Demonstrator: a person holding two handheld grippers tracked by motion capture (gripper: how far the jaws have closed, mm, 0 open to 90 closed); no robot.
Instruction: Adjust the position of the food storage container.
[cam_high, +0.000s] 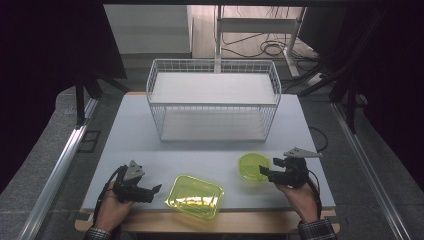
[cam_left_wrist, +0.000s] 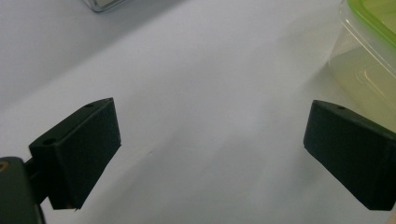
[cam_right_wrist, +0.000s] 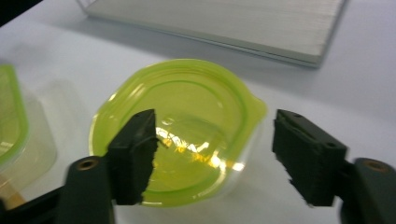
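Now, round container: a yellow-green lidded tub (cam_high: 253, 166) sits on the counter (cam_high: 140, 130) right of centre in the high view, just ahead of the right tongs (cam_high: 265, 170), so it can be taken from the side without lifting the wrist.
Right tongs: seen in the right gripper view, the jaws stand apart on either side of the tub (cam_right_wrist: 187, 126); one jaw overlaps its lid edge, the other is clear of the rim, so nothing is clamped yet, and this reads as an approach to grasp.
Rectangular container: a second yellow-green box (cam_high: 194, 196) lies at the lower centre, near the counter's front edge, beside the left tongs (cam_high: 155, 189).
Left tongs: jaws wide apart and empty over bare counter, the box's corner (cam_left_wrist: 369, 42) at the upper right of the left gripper view; likely waiting.
Wire basket: a white two-tier rack (cam_high: 214, 97) stands at the upper centre, well apart from both tubs, probably their destination.
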